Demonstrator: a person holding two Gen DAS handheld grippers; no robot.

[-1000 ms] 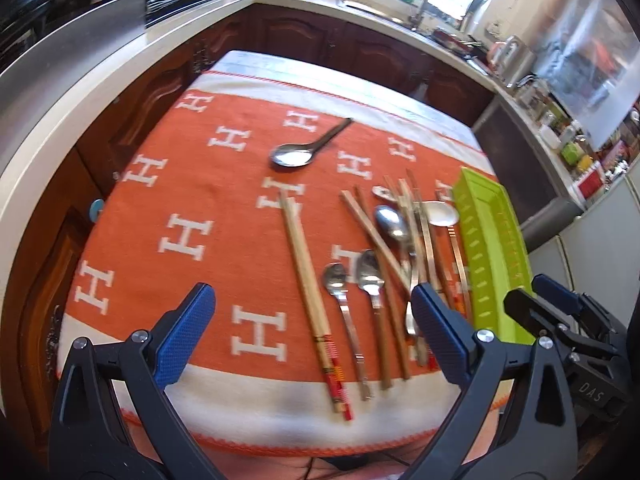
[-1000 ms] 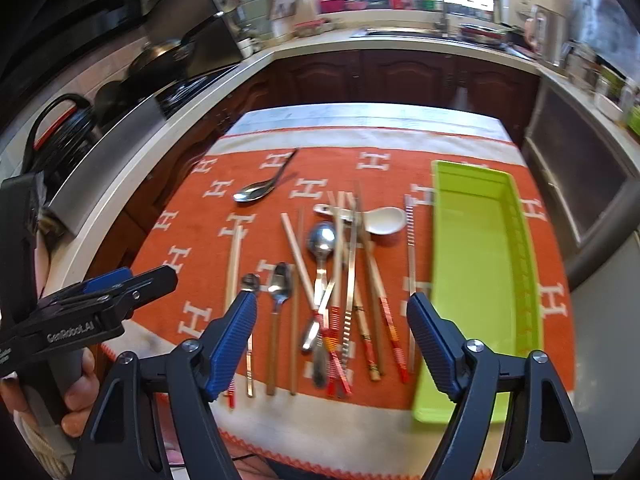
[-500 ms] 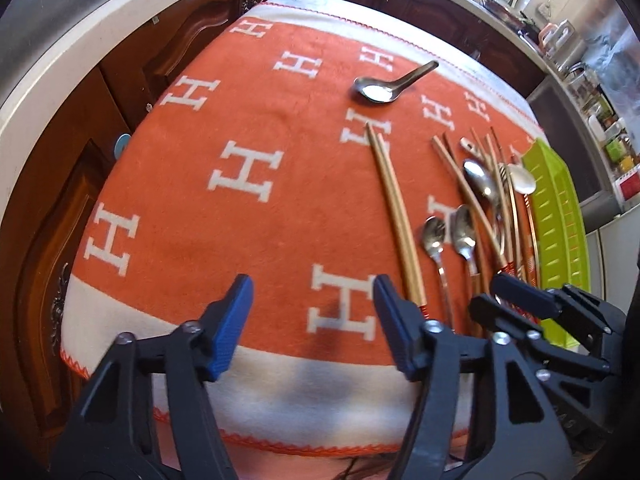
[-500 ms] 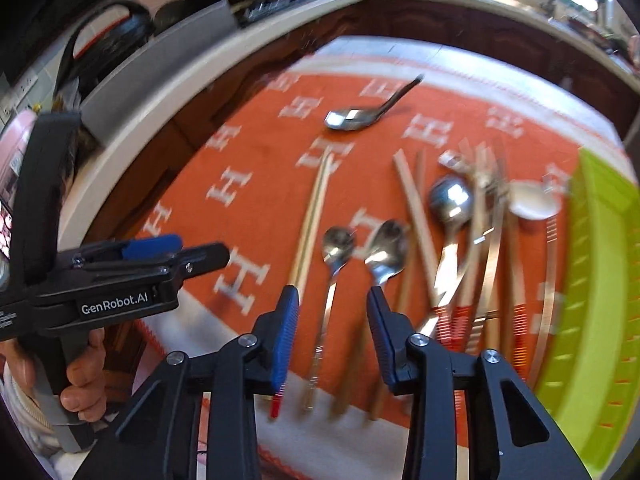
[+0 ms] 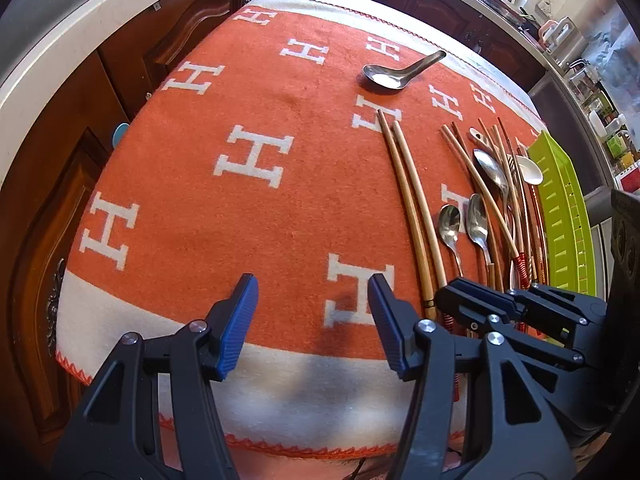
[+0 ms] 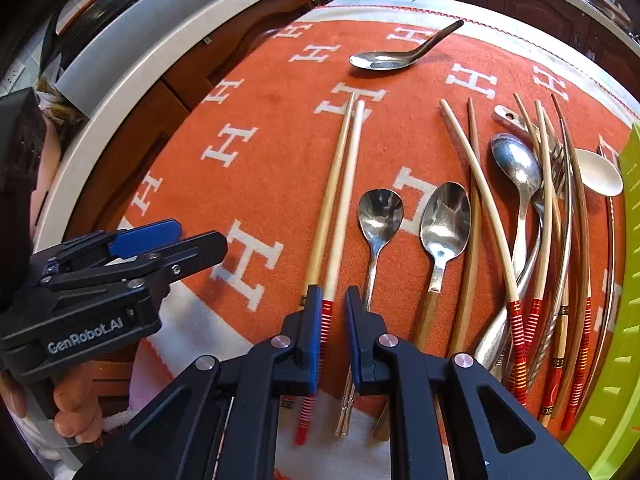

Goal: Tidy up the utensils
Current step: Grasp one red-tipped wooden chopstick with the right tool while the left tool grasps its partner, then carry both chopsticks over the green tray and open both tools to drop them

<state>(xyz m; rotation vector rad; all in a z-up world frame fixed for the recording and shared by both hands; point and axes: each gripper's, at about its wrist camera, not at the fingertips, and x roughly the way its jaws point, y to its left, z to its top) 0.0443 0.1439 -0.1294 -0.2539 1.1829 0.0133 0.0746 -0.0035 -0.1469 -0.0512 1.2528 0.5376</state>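
The orange H-patterned blanket [image 6: 276, 152] spreads under both claws. Right of the right gripper [image 6: 333, 334] lies the green tray [image 6: 624, 380]. Its narrowed jaws straddle a red-banded chopstick [image 6: 340, 208], contact unclear. The left gripper [image 5: 313, 322] hovers half-open, empty.
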